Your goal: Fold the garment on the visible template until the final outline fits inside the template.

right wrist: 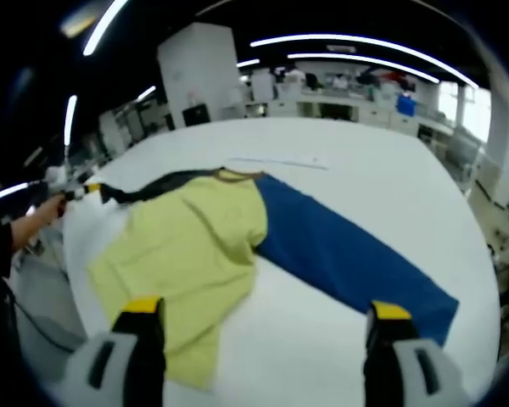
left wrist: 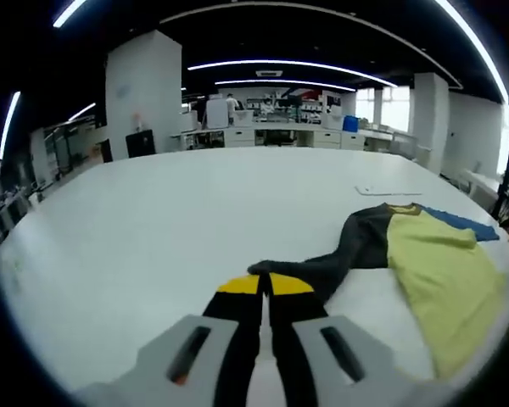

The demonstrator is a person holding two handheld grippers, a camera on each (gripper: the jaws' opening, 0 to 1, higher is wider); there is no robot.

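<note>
Two yellow-tipped claws: the left gripper (left wrist: 265,287), bottom centre, pinches the garment's (left wrist: 424,254) limp dark sleeve (left wrist: 322,267); the right gripper (right wrist: 263,315) gapes wide above soft yellow and blue cloth on a smooth white table (right wrist: 356,170).

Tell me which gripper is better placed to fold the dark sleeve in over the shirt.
Left. The left gripper is shut on the dark sleeve end, stretched out from the yellow shirt. The right gripper is open and holds nothing, near the blue sleeve.
</note>
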